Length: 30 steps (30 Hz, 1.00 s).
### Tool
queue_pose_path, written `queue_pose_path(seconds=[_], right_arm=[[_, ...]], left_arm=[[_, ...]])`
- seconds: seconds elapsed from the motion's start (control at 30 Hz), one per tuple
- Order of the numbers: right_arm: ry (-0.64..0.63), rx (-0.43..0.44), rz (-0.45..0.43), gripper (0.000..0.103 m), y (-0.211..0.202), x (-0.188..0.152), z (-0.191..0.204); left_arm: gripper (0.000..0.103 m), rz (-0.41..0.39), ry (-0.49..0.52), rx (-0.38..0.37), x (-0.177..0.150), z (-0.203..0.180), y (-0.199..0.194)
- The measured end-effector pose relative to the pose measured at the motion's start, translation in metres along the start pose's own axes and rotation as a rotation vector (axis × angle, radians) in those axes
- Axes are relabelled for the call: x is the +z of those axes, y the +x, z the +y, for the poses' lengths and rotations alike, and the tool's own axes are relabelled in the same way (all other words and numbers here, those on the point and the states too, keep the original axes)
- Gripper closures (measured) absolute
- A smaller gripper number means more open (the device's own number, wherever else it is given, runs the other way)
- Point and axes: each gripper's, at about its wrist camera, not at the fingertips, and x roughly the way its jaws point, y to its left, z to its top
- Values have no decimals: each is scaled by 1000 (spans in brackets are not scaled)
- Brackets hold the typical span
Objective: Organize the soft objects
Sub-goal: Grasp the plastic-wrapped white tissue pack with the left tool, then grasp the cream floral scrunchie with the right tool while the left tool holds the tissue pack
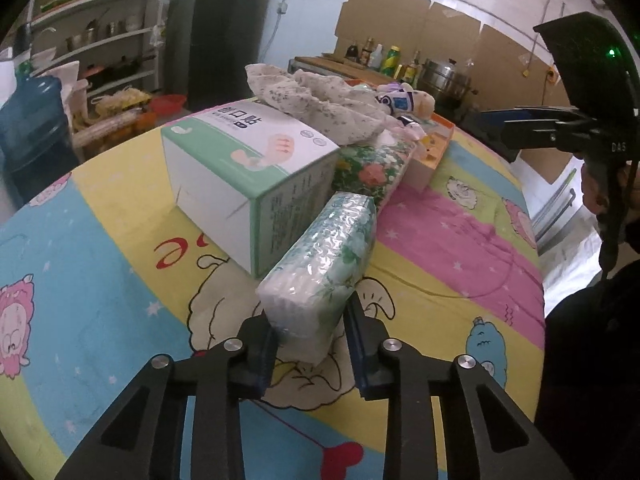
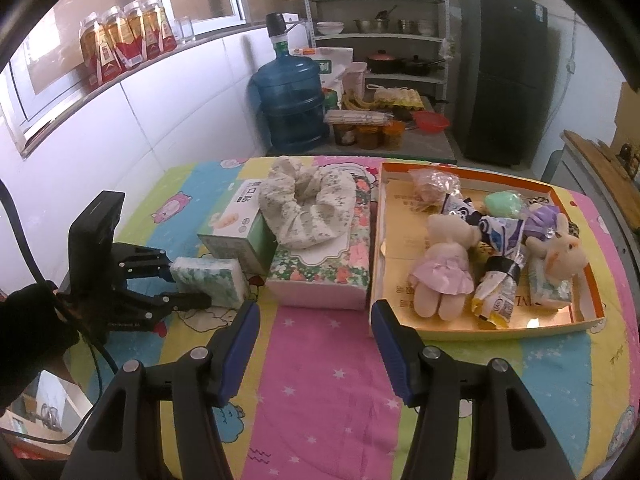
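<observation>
- Left gripper (image 1: 310, 330) is pinching a tissue pack (image 1: 320, 272), soft w/ a crinkly green-and-white wrap. Both fingers (image 1: 260, 356) press its near end.
- In the right wrist view that same tissue pack (image 2: 210, 280) sits low on the bench (image 2: 320, 380), just beside the white box (image 2: 236, 232), at the left side.
- Right gripper (image 2: 314, 354) is spread wide, w/ nothing between its blue pads (image 2: 240, 352). It hangs over the pink stripe of the cartoon cloth on the bench.
- Next back: the white box w/ green edges, & right beside it a flowery tissue box (image 2: 324, 276). They touch.
- A spotty cloth bundle (image 2: 308, 204) lies on top of both boxes.
- To the right is an orange tray (image 2: 520, 330), just beside the flowery box.
- In the tray: a teddy in a pink skirt (image 2: 440, 268), a bunny toy (image 2: 554, 252), a mint green soft thing (image 2: 502, 204), a crinkly clear bag (image 2: 434, 188) & some small snack packs (image 2: 496, 296).
- Far back: a big blue water jug (image 2: 292, 104), shelves w/ pots (image 2: 380, 28) & a dark fridge (image 2: 504, 72).
</observation>
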Motion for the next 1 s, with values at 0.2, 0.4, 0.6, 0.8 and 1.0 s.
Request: queue_pose_path(seconds=[0.2, 0.4, 0.6, 0.8, 1.0], right_arm=[[2, 17, 1, 45, 2, -1, 0], [-4, 23, -11, 45, 3, 4, 0], [-8, 50, -61, 45, 15, 27, -6], [-45, 10, -66, 45, 54, 59, -9], [-60, -17, -26, 46, 88, 77, -13]], left_arm=[[80, -37, -24, 20, -1, -8, -6], [81, -87, -59, 53, 0, -21, -15], [81, -170, -143, 166, 3, -40, -43], [81, -237, -265, 277, 0, -48, -69], [81, -255, -338, 345, -7, -52, -79]])
